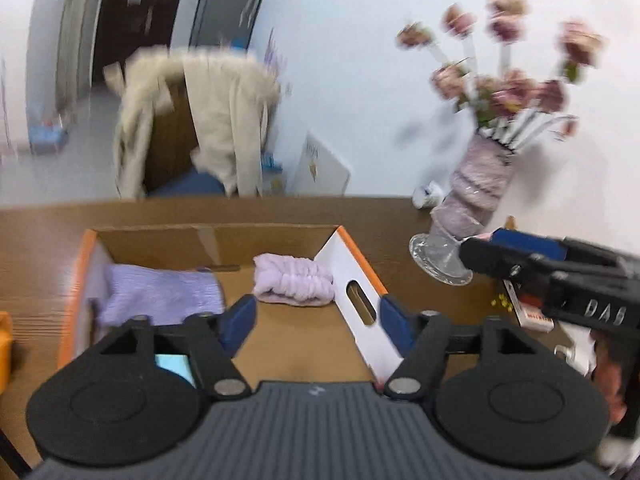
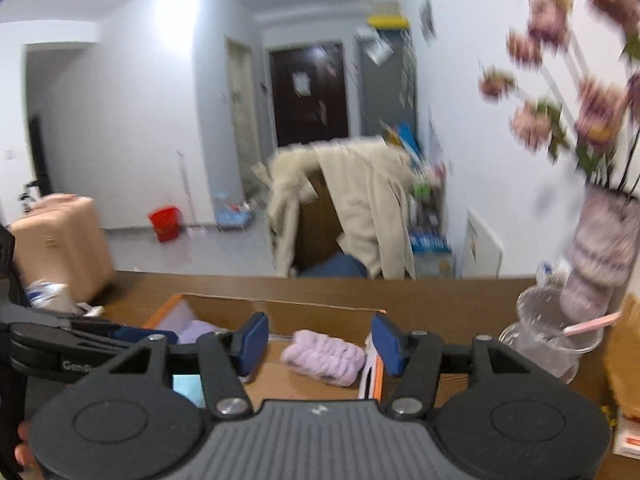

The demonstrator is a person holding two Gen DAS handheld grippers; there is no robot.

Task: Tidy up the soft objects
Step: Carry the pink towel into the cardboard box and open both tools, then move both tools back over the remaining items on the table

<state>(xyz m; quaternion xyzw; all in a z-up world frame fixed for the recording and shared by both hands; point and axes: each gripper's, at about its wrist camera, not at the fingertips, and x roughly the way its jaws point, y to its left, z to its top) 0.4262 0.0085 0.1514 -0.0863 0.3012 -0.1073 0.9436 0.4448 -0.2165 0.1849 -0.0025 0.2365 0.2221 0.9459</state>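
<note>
You are holding both grippers spread and empty, left gripper (image 1: pixel 318 320) and right gripper (image 2: pixel 316 344), facing the ribbed lilac plush headband (image 2: pixel 323 356) lying crosswise inside the open cardboard box (image 1: pixel 280 344), dead ahead of your right, probably nearer.

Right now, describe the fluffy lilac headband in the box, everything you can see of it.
The lilac headband is a soft, ribbed plush band, bunched into a loose oval roll. It lies on the cardboard floor of the open box, toward its far right corner, close to the white side wall with the handle slot. Neither gripper touches it. The purple folded cloth lies apart on its left.
</note>
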